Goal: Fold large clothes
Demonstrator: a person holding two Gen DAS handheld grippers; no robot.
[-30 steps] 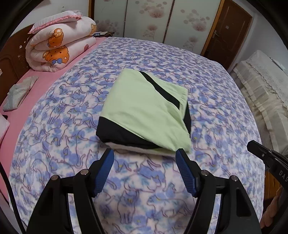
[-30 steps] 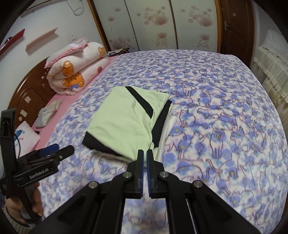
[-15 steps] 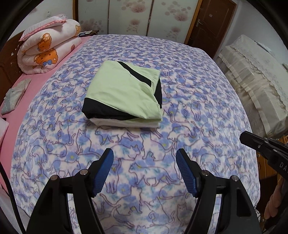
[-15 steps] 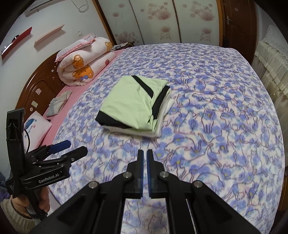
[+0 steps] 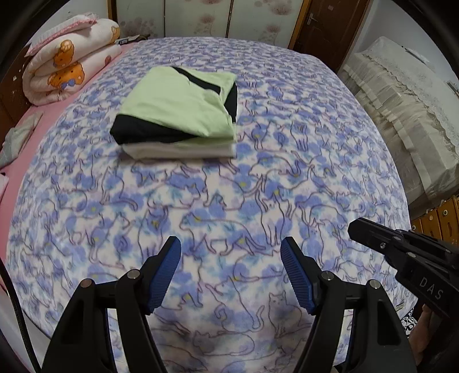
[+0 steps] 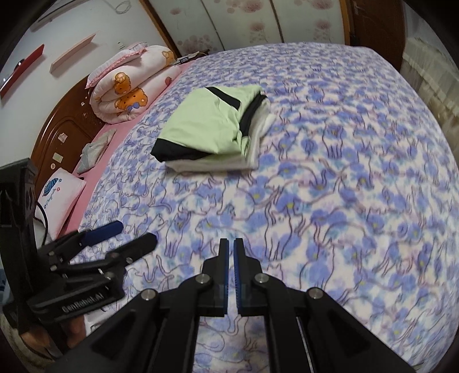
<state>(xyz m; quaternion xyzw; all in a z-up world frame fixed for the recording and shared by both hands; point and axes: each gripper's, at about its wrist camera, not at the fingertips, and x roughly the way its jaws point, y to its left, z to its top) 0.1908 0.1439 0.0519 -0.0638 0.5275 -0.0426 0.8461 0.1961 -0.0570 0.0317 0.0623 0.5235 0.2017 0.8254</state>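
Observation:
A folded garment [image 5: 180, 112], light green with black bands and a pale layer underneath, lies flat on the blue cat-print bedspread [image 5: 229, 200]. In the right wrist view the same garment [image 6: 212, 126] sits toward the upper left. My left gripper [image 5: 231, 249] stands open over bare bedspread, well short of the garment, with nothing between its blue pads. My right gripper [image 6: 230, 244] is shut and empty, also clear of the garment. Each gripper shows in the other's view: the right gripper [image 5: 401, 252] at the right edge, the left gripper [image 6: 109, 238] at lower left.
A rolled pink bear-print quilt [image 5: 68, 69] lies at the head of the bed on a pink sheet [image 6: 114, 134]. A small pillow [image 6: 60, 195] and a wooden headboard [image 6: 60, 143] are at the left. A lace-covered sofa [image 5: 401, 114] stands right of the bed; a brown door [image 5: 324, 25] behind.
Both grippers have drawn back from the folded garment toward the near edge of the bed, so it looks smaller and farther off. Neither gripper's opening has changed.

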